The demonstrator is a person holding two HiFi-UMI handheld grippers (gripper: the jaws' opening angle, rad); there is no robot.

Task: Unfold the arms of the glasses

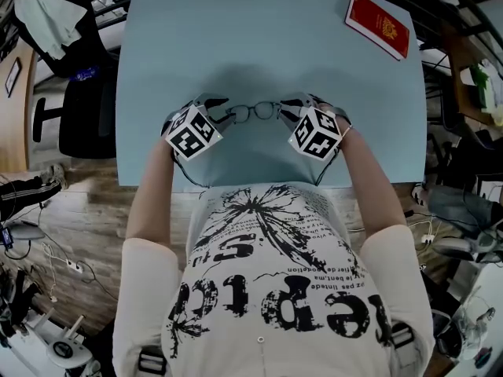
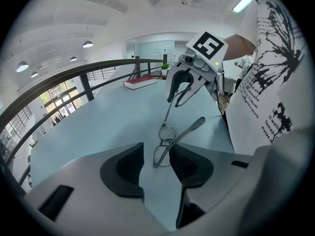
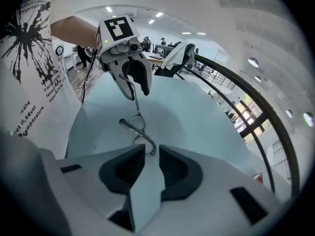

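Note:
Thin metal-rimmed glasses (image 1: 253,112) lie on the pale blue table (image 1: 236,38), close to its near edge, between my two grippers. My left gripper (image 1: 222,110) is at their left end; in its own view the jaws stand wide apart around that end of the glasses (image 2: 166,140), with one arm angling out past the right pad (image 2: 189,163). My right gripper (image 1: 284,108) is at the other end. Its pads show a narrower gap, and the frame's end (image 3: 142,139) sits at the mouth of that gap, not squeezed.
A red booklet (image 1: 378,24) lies at the table's far right corner. A black chair (image 1: 78,108) stands left of the table. The person's torso is right against the near edge. A railing (image 3: 236,102) runs beyond the table.

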